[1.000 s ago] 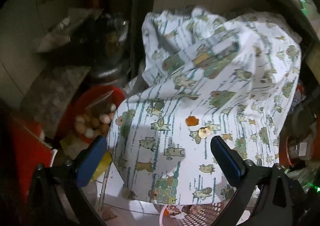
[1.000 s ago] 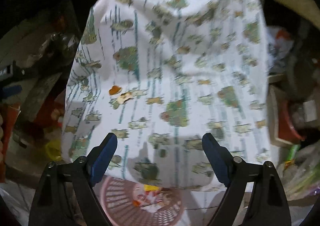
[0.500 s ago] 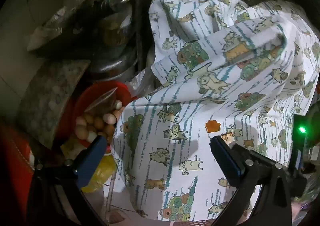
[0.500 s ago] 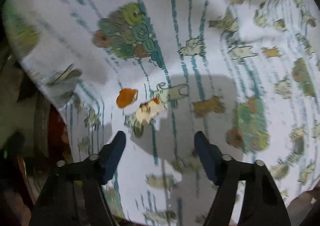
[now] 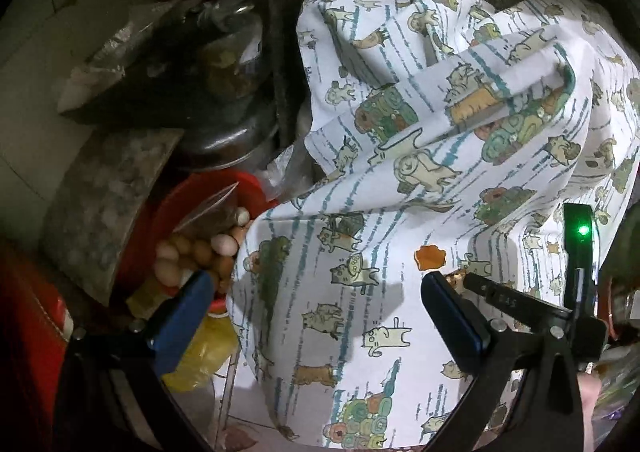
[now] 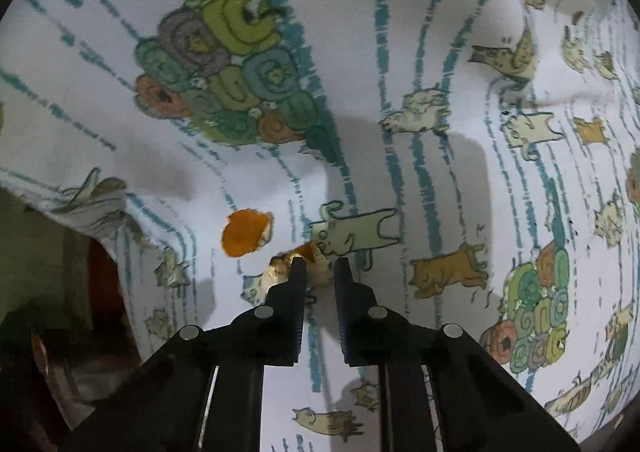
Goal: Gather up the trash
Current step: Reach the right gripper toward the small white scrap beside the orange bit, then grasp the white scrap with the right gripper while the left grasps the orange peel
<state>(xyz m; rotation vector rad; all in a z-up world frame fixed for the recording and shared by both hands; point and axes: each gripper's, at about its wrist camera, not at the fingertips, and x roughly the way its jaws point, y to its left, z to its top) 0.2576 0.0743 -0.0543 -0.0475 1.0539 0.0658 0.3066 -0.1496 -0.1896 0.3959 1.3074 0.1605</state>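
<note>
a: where's the trash right now?

b: two scraps sit on the cat-print cloth [image 6: 440,51]. an orange peel piece [image 6: 246,232] lies flat on the fabric, and just to its right there's a pale crumpled scrap [image 6: 294,262] with an orange edge

a: and the right gripper [image 6: 319,266]?

b: its black fingers [image 6: 298,272] have just been closing and now stand narrow, with the pale scrap between the tips. they look to be pinching it, and the orange peel piece lies just beside it, untouched

a: what about the left gripper [image 5: 316,298]?

b: spread wide, blue pads [image 5: 452,316] far apart, nothing between them but the cloth [image 5: 400,179] below. in its view the right gripper [image 5: 466,279] reaches in from the right, its tip at the pale scrap [image 5: 456,276], just under the orange peel piece [image 5: 430,256]

a: anything else around?

b: left of the cloth there's a red bowl [image 5: 224,187] holding eggs [image 5: 192,248] and a clear plastic bag, a yellow thing [image 5: 200,356] under it, and a dark metal pot [image 5: 224,131] further back. a bit of a hand [image 5: 588,404] shows at the lower right edge
</note>
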